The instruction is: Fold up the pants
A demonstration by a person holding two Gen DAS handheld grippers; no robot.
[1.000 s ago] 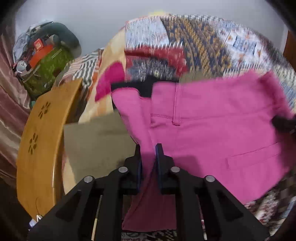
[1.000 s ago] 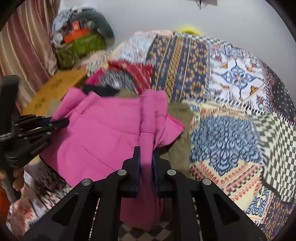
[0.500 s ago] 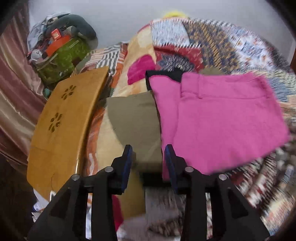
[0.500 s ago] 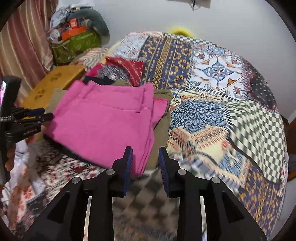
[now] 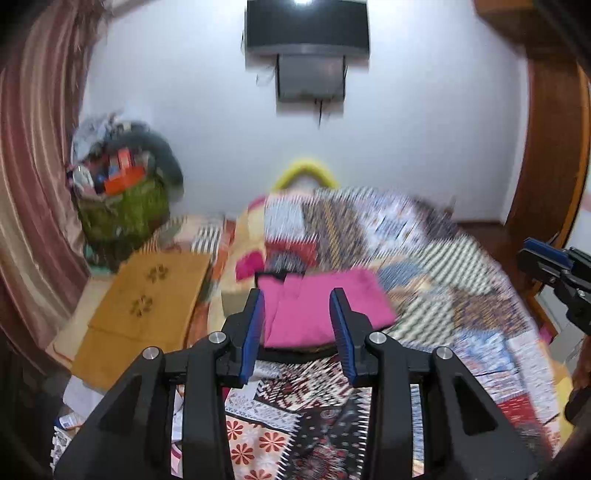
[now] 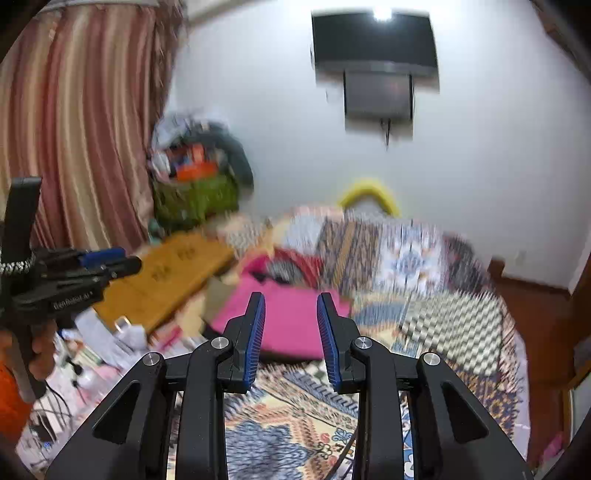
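Bed (image 5: 461, 325): big, with a busy patchwork cover; most of it is blurry.
Curtain (image 6: 85, 122): striped pink and cream, on the wall side to the left of the bed.
TV (image 5: 308, 31): dark, high on the white wall past the far end of the bed.
Board (image 5: 147, 295): wooden, with flower cutouts, just beside the bed's left edge.
Bag (image 5: 122, 206): green, stuffed full, past the board near the bed's far left corner.
Pants (image 5: 321, 306): pink, folded into a flat block, lying on the bed near its left side. They rest on top of a tan cloth and a dark cloth.
Left hand-held gripper (image 5: 299, 332): wide open, holding nothing. It is up in the air at the near end of the bed, apart from the pants. The right view shows it from the side (image 6: 110, 258), out past the bed's left edge.
Right hand-held gripper (image 6: 291, 336): wide open, holding nothing, also in the air at the near end of the bed. The left view catches it (image 5: 543, 258) off the bed's right edge.
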